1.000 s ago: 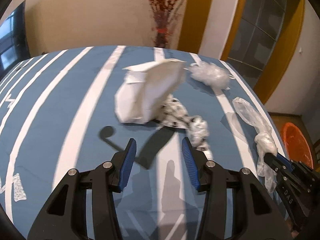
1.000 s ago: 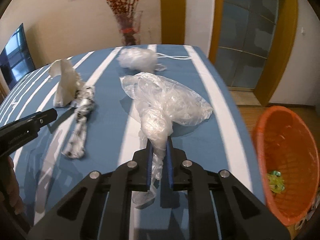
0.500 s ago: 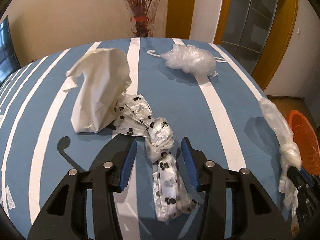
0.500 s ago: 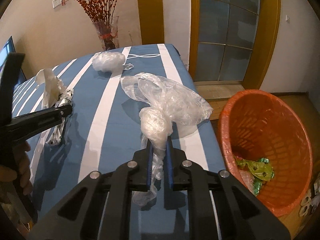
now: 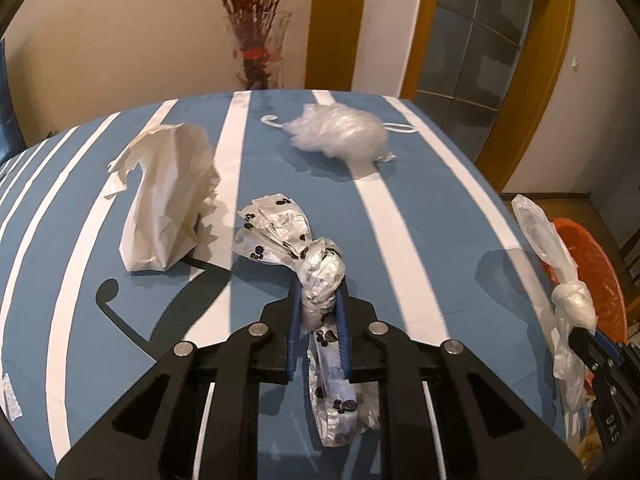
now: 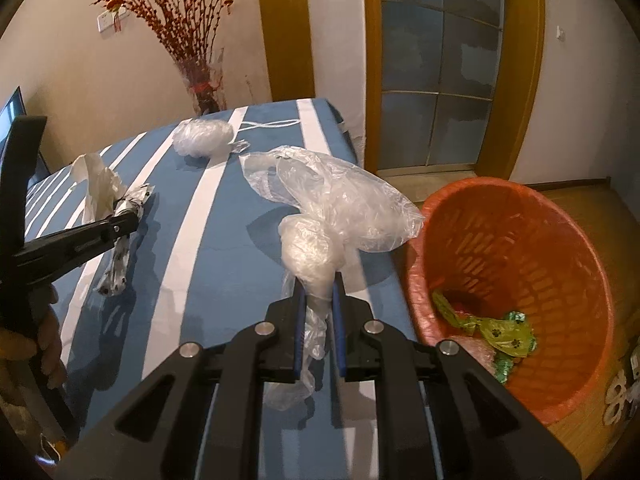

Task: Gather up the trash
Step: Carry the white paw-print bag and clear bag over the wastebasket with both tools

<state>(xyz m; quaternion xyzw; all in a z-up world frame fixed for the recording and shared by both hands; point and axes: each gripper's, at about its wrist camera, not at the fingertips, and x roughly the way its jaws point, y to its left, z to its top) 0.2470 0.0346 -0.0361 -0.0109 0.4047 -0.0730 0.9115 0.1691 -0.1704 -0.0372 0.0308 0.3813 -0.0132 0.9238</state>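
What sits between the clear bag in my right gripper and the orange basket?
Nothing: in the right wrist view, the clear plastic bag overhangs the blue striped table's edge, almost meeting the orange plastic basket's rim.

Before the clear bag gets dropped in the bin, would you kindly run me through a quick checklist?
1. Right claw shut on clear bag: ok.
2. Bag lifted off the table: ok, shadow beneath it.
3. Bag over the bin: not ok, mostly above the table edge.
4. Room in the bin: ok, only green wrappers at the bottom.
5. Left claw shut on spotted bag: ok.
6. Table cleared: not ok, paper bag and plastic wad remain.
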